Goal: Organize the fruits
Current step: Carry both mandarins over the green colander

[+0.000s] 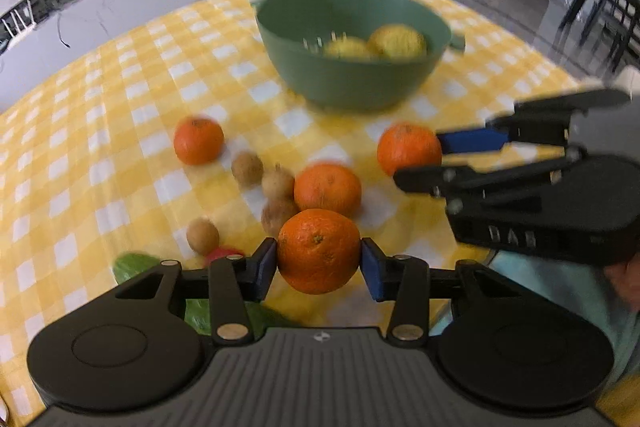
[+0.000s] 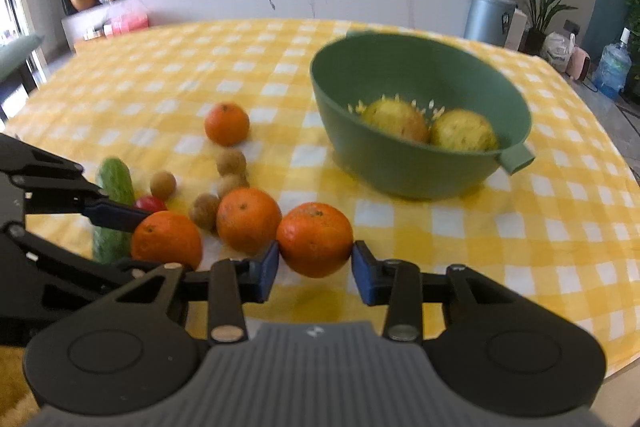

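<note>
Orange [image 1: 319, 251] pinched in left claw [image 1: 319, 261], second orange [image 2: 315, 239] pinched in right claw [image 2: 315, 261]

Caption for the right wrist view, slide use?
Right gripper clamps an orange; green colander with two yellow fruits ahead.

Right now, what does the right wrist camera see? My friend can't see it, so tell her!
The right gripper is shut on an orange above a yellow checked tablecloth. A green colander bowl holding two yellowish fruits sits behind. To the left, the left gripper holds another orange.
</note>
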